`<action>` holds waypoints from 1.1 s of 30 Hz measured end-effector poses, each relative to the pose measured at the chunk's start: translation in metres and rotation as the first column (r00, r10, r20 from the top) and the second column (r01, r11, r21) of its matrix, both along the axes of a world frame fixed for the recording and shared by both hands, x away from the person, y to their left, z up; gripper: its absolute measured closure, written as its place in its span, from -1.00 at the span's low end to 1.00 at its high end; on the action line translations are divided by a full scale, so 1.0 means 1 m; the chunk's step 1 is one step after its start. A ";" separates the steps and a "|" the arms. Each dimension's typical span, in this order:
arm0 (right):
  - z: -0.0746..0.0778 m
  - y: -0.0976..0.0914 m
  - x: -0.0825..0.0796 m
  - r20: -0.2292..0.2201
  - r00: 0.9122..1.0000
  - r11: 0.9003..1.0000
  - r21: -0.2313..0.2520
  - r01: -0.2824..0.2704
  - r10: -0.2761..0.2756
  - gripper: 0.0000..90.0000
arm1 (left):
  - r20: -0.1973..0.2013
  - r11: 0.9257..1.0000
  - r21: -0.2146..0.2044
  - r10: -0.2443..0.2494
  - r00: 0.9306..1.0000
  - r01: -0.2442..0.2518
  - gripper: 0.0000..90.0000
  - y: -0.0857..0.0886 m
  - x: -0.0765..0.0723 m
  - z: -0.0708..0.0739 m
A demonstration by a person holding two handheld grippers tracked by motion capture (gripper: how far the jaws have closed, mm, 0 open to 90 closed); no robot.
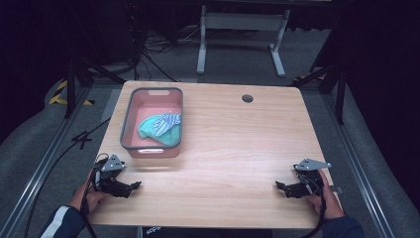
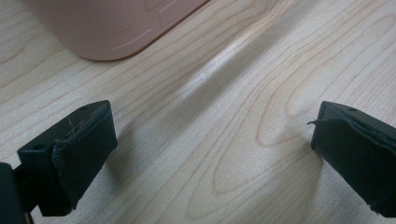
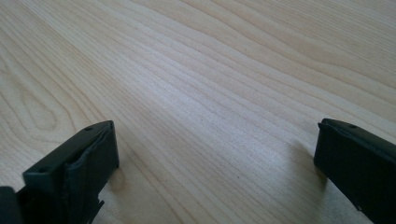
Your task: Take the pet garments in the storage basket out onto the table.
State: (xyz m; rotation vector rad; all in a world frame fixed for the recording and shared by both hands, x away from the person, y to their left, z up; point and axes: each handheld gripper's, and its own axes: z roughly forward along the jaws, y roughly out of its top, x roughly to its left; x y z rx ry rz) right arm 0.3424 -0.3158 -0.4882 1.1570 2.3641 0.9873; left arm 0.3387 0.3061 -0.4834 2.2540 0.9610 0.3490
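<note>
A light wooden table (image 1: 237, 148) takes up the middle of the high view, its grain running across. Near its upper edge, right of centre, sits a small round dark hole (image 1: 247, 98). In the upper left part of the tabletop stands a pink bin (image 1: 130, 119) with a grey rim, and a teal cloth with a striped patch (image 1: 159, 128) lies crumpled inside it, toward the bin's lower right. In the left gripper view the bin's rounded pink corner (image 2: 107, 28) shows at the upper left. Beyond the table, at the top of the high view, white frame legs (image 1: 202, 44) stand on grey carpet, with black cables (image 1: 153, 49) trailing at upper left. Yellow-and-black tape (image 1: 58, 94) marks the floor at far left.
</note>
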 end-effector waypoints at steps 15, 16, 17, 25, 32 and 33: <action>0.000 0.000 0.001 0.001 1.000 1.000 0.000 0.000 0.000 -1.00 | -0.002 0.999 0.018 0.031 1.000 -0.031 -0.90 0.003 -0.002 0.004; 0.000 0.000 0.001 0.001 1.000 1.000 0.001 0.001 -0.001 -1.00 | -0.011 0.998 0.030 0.050 0.999 -0.050 -0.78 0.003 -0.002 0.006; 0.000 0.000 0.001 0.000 1.000 1.000 0.003 0.002 -0.002 -1.00 | -0.015 0.997 0.037 0.068 0.998 -0.067 -0.74 0.003 -0.003 0.008; 0.000 0.000 0.000 0.000 1.000 1.000 0.002 0.002 -0.002 -1.00 | -0.011 0.998 0.051 0.032 0.999 -0.032 -0.66 0.005 -0.008 0.019; 0.000 0.000 0.000 0.001 1.000 1.000 0.001 0.001 -0.001 -1.00 | 0.033 0.998 0.053 0.035 0.999 -0.037 -0.64 0.007 -0.011 0.034; 0.000 0.000 0.000 0.001 1.000 1.000 0.000 0.001 -0.001 -1.00 | 0.040 0.998 0.050 0.032 0.999 -0.034 -0.61 0.007 -0.011 0.036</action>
